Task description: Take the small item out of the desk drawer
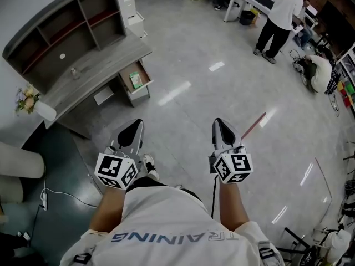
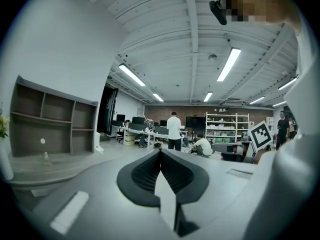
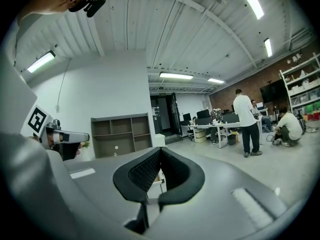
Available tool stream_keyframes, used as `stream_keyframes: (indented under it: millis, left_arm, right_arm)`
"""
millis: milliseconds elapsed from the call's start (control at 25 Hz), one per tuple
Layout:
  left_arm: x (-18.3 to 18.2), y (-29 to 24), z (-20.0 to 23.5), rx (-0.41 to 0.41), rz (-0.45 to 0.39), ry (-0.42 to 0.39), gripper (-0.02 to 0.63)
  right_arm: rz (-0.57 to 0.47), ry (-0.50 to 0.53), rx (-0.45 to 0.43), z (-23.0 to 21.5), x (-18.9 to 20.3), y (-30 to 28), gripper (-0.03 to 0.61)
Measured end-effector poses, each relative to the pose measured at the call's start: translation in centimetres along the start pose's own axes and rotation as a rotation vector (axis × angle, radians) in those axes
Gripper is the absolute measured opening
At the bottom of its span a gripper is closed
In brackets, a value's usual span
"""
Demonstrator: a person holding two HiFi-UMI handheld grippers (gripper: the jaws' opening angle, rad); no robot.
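The grey desk (image 1: pixel 94 73) with a shelf hutch stands at the upper left of the head view. Its drawer (image 1: pixel 145 77) is pulled open, and a small green item (image 1: pixel 136 80) lies inside. My left gripper (image 1: pixel 136 124) and right gripper (image 1: pixel 218 122) are held side by side over the floor, well short of the desk, both shut and empty. In the left gripper view the left gripper (image 2: pixel 160 151) has its pads meeting, with the hutch (image 2: pixel 50 129) off to the left. The right gripper (image 3: pixel 161 149) points toward the hutch (image 3: pixel 120 136), with its jaws together.
A small bottle (image 1: pixel 74 72) stands on the desk, with a flower vase (image 1: pixel 28 101) at its near end. White drawer units (image 1: pixel 130 10) stand beyond the desk. A standing person (image 1: pixel 280 15) and a crouching person (image 1: pixel 319 71) are at the far right. A cable (image 1: pixel 44 195) runs along the floor on the left.
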State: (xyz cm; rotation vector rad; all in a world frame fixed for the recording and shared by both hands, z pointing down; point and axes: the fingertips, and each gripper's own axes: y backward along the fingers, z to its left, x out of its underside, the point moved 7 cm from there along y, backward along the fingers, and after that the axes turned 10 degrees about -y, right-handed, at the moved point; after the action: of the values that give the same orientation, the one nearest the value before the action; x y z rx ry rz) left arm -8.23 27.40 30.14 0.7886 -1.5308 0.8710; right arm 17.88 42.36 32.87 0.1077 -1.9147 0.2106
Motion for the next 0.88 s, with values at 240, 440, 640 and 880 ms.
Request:
stream_keyframes:
  millis: [240, 440, 640, 880]
  left_arm:
    - [0.3, -4.0, 4.8, -0.003, -0.014, 0.022, 0.000]
    - [0.7, -7.0, 9.9, -0.012, -0.011, 0.037, 0.000]
    - [1.6, -9.1, 15.1, -0.032, 0.010, 0.057, 0.000]
    - [2.4, -11.3, 21.5, -0.054, 0.021, 0.065, 0.000]
  right_arm:
    - [0.021, 0.021, 0.010, 0.2, -0.7, -5.8, 0.015]
    - [0.035, 0.039, 0.014, 1.3, -1.1, -11.5, 0.015]
    - [0.058, 0.051, -0.007, 3.1, -0.7, -17.3, 0.015]
    - [0.093, 0.053, -0.017, 5.1, 0.0, -24.1, 0.015]
